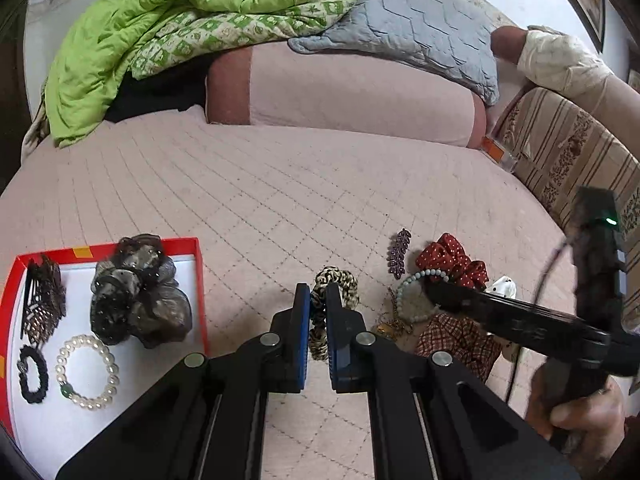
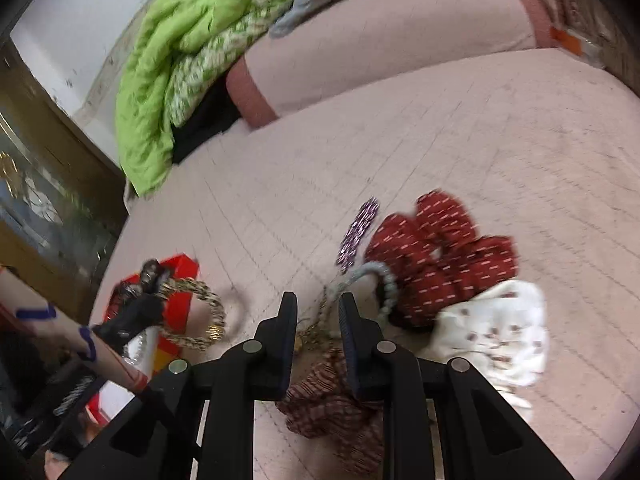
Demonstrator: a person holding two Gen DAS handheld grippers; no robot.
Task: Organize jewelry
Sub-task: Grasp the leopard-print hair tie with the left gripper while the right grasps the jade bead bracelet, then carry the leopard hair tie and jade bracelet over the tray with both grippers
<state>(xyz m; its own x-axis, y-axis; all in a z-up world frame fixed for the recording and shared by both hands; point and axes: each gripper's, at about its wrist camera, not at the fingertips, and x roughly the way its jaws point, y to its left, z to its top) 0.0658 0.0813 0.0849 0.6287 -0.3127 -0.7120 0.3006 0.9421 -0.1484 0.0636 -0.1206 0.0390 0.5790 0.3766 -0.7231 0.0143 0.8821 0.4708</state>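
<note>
A: Nearest the lens is the left gripper (image 1: 318, 300). What has it got?

B: Its jaws are clenched on the leopard scrunchie (image 1: 334, 308). The loop runs lengthwise between the blue pads, long axis pointing away from the camera, its far end sticking out past the fingertips. It is just right of the red box (image 1: 200, 292) and looks lifted off the bedspread (image 1: 280, 184).

A: And the box?

B: Its near and left edges are cut off by the frame. Inside lie a pearl bracelet (image 1: 87, 372), a black hair tie (image 1: 33, 374), a brown comb clip (image 1: 42, 300) and a dark gauze scrunchie (image 1: 138, 292) that leans over the far wall.

A: The right gripper (image 2: 318, 312)?

B: Jaws part open, nothing pinched. It hangs over the pile well right of the box. The right wrist view is smeared with motion, so small things there are hard to read.

A: What can you read?

B: A pale bead bracelet (image 2: 374, 280) beyond the tips, partly behind the right finger; a red dotted scrunchie (image 2: 440, 256) behind it; a white cloth piece (image 2: 496, 328) to the right; a checked scrunchie (image 2: 336, 404) mostly under the gripper. A purple clip (image 1: 400, 254) lies between box and pile, long axis pointing away. A gold tangle (image 1: 390, 326) sits by the beads; I cannot tell what it is.
</note>
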